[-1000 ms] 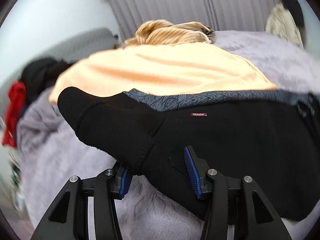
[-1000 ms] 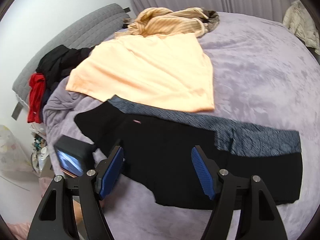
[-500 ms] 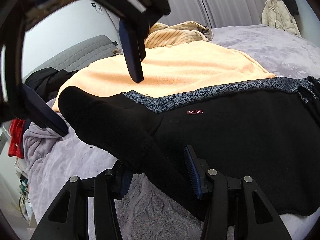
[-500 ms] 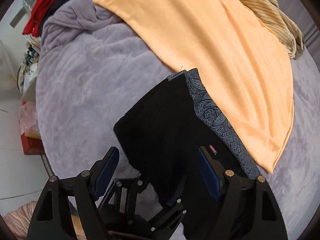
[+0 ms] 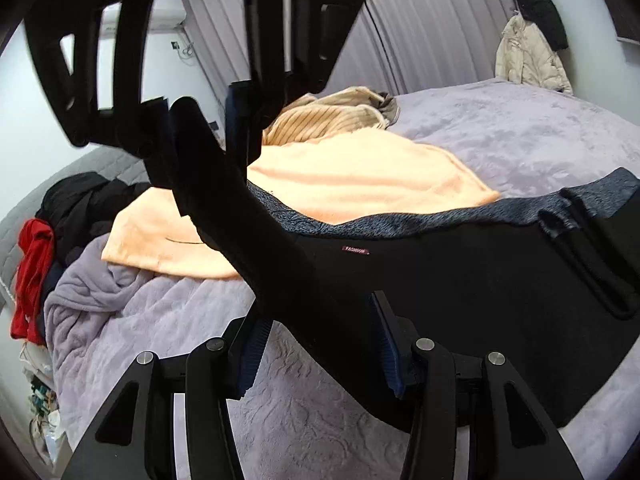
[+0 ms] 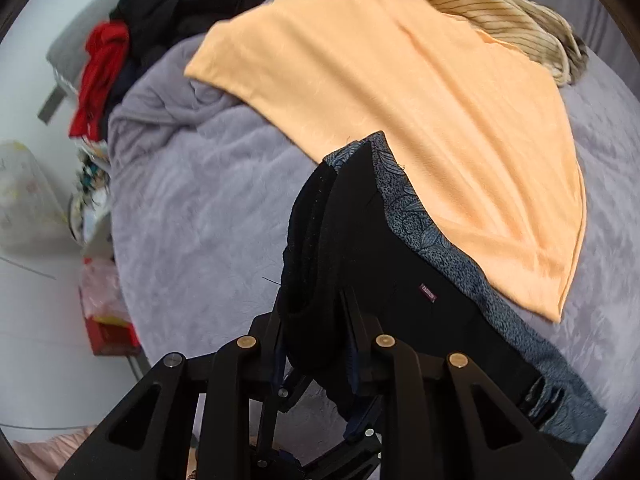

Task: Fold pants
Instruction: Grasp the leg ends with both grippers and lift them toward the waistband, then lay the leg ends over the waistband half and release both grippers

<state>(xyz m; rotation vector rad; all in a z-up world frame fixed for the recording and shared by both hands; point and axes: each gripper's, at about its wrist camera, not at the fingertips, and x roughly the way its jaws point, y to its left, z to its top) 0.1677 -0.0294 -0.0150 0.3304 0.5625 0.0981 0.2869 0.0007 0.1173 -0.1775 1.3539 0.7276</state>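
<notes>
**Q:** Two grippers are in view; what does each hold?

**A:** Both hold the black pants [image 5: 460, 292], which lie across a lilac bed [image 5: 520, 128] with their blue patterned waistband [image 5: 400, 226] against an orange cloth [image 5: 352, 176]. The left gripper [image 5: 318, 346] has a bunched black corner running between its fingers [image 5: 252, 344]; they look pressed on it, though the dark cloth hides the contact. The right gripper [image 6: 316, 344] points steeply down, its fingers closing on another black fold, lifted off the bed.

**Q:** What else is on the bed?

**A:** One striped tan garment [image 6: 500, 8] lies beyond the orange cloth. Red clothing [image 6: 100, 76] and black clothing [image 6: 180, 4] are heaped near a grey headboard [image 5: 80, 168]. Pale and dark coats [image 5: 528, 56] hang at the far wall.
</notes>
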